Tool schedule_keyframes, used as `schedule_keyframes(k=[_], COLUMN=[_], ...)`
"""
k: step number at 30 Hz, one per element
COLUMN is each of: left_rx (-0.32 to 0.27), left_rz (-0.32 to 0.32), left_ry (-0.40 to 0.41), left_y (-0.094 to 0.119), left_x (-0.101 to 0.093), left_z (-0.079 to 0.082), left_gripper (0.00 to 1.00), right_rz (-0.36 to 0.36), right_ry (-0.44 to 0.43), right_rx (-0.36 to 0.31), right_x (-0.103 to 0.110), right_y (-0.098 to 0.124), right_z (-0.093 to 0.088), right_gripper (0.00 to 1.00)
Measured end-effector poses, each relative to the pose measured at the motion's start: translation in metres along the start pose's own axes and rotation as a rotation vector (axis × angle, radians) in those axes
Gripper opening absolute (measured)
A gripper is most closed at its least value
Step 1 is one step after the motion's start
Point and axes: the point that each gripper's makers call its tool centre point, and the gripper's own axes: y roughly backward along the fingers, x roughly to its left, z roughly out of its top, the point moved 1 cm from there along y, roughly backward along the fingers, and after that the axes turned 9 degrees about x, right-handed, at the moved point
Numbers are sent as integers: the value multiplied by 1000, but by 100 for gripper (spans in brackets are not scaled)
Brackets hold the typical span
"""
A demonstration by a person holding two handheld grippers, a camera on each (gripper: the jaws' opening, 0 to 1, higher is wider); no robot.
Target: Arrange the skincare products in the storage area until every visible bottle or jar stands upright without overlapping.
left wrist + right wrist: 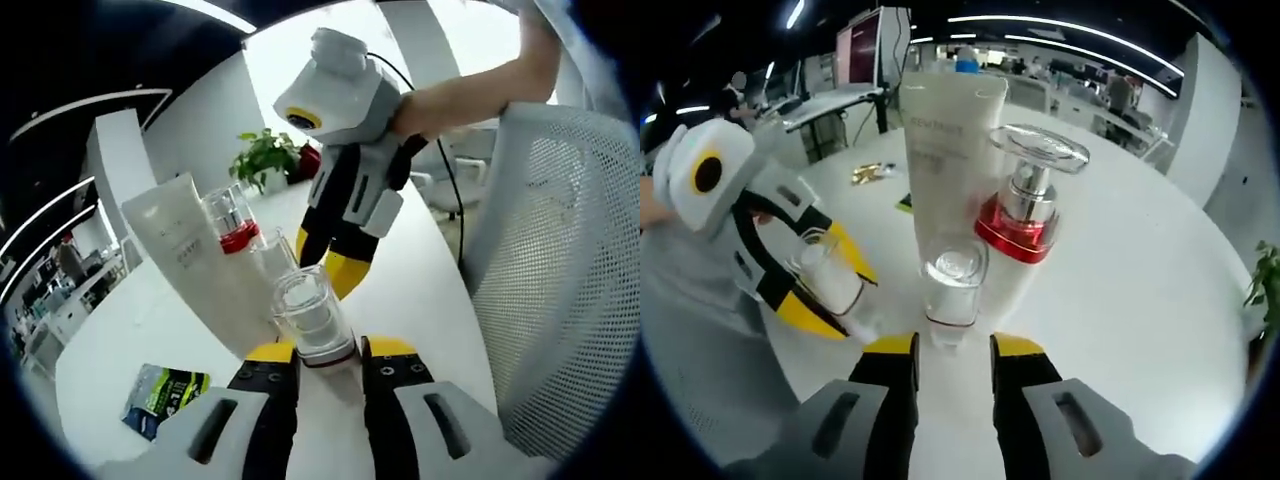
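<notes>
White tube point(945, 140) bears faint, unreadable lettering.

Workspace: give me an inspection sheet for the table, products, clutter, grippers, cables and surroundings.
Surface: round white table.
Job's things: white tube upright; red-collared pump bottle upright beside it; two small clear bottles, one before the right gripper, one between the left gripper's jaws.
Clutter: green sachet; small packets.
Grippers: left gripper around a clear bottle; right gripper open.
Cables: black cable.
Surroundings: mesh chair, potted plant, office desks.
</notes>
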Motion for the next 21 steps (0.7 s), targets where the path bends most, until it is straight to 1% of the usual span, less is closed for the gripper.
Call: schedule_keyframes(k=[2, 3, 7, 9, 11, 12, 18, 20, 21], left_rx=[2, 3, 22, 26, 38, 43, 57, 70, 73], left_rz=[2, 2, 2, -25, -17, -14, -4, -10, -1], left_ry=[-3, -3, -17, 6, -11, -17, 15, 35, 39], left_y=[0, 0, -1, -2, -3, -3, -1, -1, -1], left_x=[0, 0, -1, -5, -4, -3, 3, 4, 7], left_z=[0, 0, -3, -4, -6, -7, -10, -13, -15], left_gripper=[23, 24, 24, 28, 30, 29, 30, 32, 33], right_rz=[-10, -11, -30, -35, -37, -39, -55, -59, -61], right_ry=[10, 11, 8, 3, 0, -1, -28, -35, -38], right_rx=[4, 8, 5, 6, 13, 14, 17, 17, 20], right_x=[0, -1, -8, -9, -11, -12, -20, -22, -23], right_y=[-2, -2, -3, -3, -4, -4, -1, -1, -1], right_z=[1, 2, 3, 2, -1, -3, -10, -12, -13], right_gripper=[27, 24, 26, 27, 27, 27, 26, 26, 26])
